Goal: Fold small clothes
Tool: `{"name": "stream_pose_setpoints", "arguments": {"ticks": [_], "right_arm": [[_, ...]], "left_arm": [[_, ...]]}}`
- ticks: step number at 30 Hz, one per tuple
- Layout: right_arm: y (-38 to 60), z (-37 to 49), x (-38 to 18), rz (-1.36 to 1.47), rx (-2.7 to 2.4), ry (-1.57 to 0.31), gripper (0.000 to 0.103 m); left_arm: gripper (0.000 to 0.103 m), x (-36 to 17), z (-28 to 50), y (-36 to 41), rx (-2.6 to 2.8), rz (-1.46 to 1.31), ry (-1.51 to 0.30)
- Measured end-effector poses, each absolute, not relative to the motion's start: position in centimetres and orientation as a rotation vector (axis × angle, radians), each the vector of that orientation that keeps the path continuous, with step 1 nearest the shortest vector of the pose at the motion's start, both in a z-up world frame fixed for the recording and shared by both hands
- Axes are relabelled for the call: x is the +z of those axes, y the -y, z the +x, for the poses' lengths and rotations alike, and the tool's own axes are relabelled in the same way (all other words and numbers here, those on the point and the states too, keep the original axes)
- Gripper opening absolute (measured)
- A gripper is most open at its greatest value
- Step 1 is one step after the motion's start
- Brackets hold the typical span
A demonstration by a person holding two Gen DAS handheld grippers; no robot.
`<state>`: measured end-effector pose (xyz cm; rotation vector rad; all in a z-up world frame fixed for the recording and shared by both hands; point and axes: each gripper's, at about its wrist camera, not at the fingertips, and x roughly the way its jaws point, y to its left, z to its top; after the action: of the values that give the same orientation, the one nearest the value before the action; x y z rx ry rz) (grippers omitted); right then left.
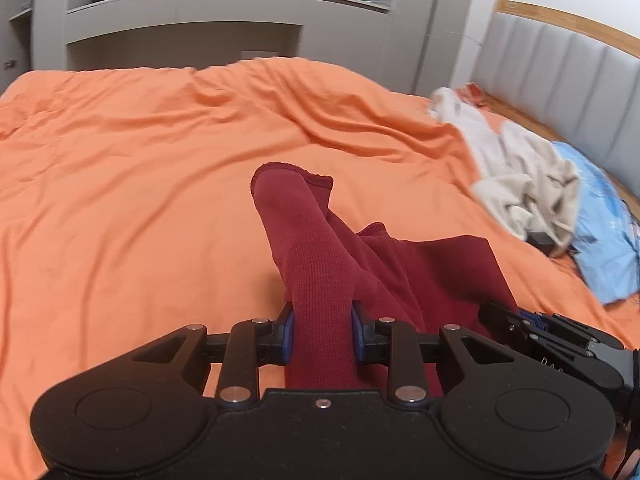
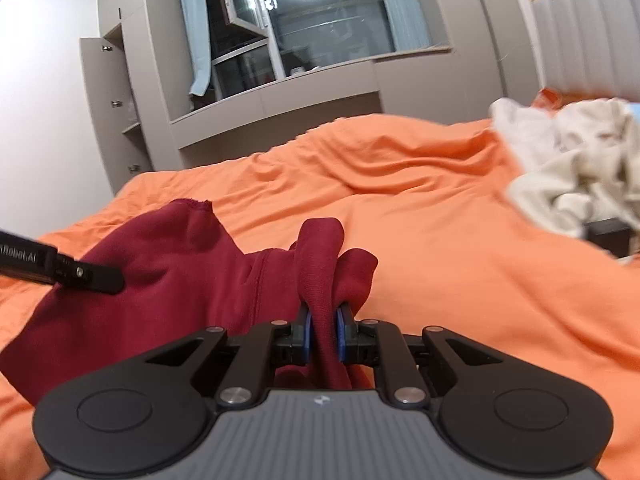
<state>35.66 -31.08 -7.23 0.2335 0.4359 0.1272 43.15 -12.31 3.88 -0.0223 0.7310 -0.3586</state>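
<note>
A dark red knit garment [image 1: 320, 264] lies on the orange bedspread [image 1: 140, 160]. My left gripper [image 1: 322, 334] is shut on one folded band of it, which sticks up ahead of the fingers. My right gripper [image 2: 323, 334] is shut on another bunched part of the same red garment [image 2: 184, 264]. The right gripper also shows at the lower right of the left wrist view [image 1: 520, 320]. The left gripper's finger [image 2: 88, 276] reaches in from the left edge of the right wrist view, over the cloth.
A pile of cream and white clothes [image 1: 516, 168] and a light blue cloth [image 1: 604, 232] lie at the right by the grey padded headboard [image 1: 560, 76]. The pile also shows in the right wrist view [image 2: 576, 168]. Grey cabinets [image 2: 120, 112] and a window stand beyond the bed.
</note>
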Motion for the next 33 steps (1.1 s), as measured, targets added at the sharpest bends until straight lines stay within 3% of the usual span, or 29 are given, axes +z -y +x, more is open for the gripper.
{"name": "stream_pose_setpoints", "arguments": {"ticks": [5,12,17,21,23,33], "right_arm": [[28.6,37.8,-8.2,0.209,0.175,-0.492,0.014],[29.8,38.7,-10.4,0.278,0.124,-0.589,0.016],[29.4,38.5,-10.6,0.252,0.113,-0.592,0.02],[29.4,38.2,-10.1,0.238,0.098,-0.577,0.038],[29.4,37.8,-9.8,0.23,0.104,-0.568,0.05],[28.7,32.2,-5.1,0.195,0.095,-0.464,0.09]], "left_arm": [[0.03,2.7,44.2,9.1,-0.295,-0.045,-0.769],[0.032,-2.8,45.3,7.3,-0.24,-0.098,-0.863],[0.037,-3.0,45.1,7.1,-0.216,-0.11,-0.859],[0.052,-2.3,44.6,7.9,-0.166,-0.057,-0.859],[0.069,-1.9,44.2,8.1,-0.157,-0.051,-0.861],[0.093,2.8,38.9,8.5,-0.087,0.003,-0.749]]}}
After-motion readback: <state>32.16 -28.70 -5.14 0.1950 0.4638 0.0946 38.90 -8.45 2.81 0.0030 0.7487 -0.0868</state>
